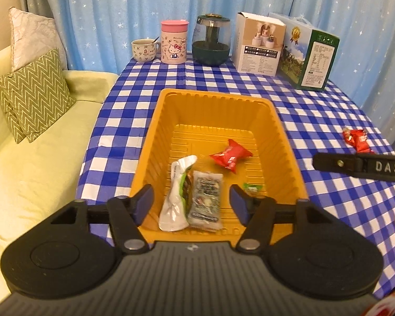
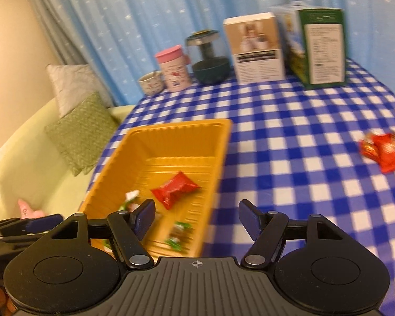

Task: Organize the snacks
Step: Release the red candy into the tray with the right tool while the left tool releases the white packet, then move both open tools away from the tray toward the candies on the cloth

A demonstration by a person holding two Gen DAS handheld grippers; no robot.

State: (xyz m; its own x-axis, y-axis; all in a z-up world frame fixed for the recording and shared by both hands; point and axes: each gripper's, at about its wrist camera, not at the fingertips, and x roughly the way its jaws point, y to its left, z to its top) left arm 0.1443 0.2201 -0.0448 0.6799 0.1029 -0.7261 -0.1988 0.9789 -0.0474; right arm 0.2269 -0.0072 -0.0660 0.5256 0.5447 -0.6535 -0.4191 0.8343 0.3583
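Observation:
An orange tray [image 1: 216, 100] sits on the checked table. In it lie a red snack packet [image 1: 230, 155], a white and green pouch [image 1: 176, 197], a grey packet [image 1: 206, 200] and a small green candy [image 1: 252, 187]. My left gripper [image 1: 192, 204] is open and empty above the tray's near end. My right gripper [image 2: 197, 217] is open and empty over the tray's right rim [image 2: 218, 163]; the red packet [image 2: 175, 189] and green candy [image 2: 179, 233] show there too. Red snack packets [image 1: 355, 138] lie on the cloth at the right, also in the right wrist view [image 2: 381, 150].
At the table's back stand a mug [image 1: 143, 50], a pink Hello Kitty canister [image 1: 173, 42], a dark green jar [image 1: 211, 40], a white box [image 1: 260, 43] and a green box [image 1: 310, 55]. A pale sofa with cushions [image 1: 31, 97] lies left of the table.

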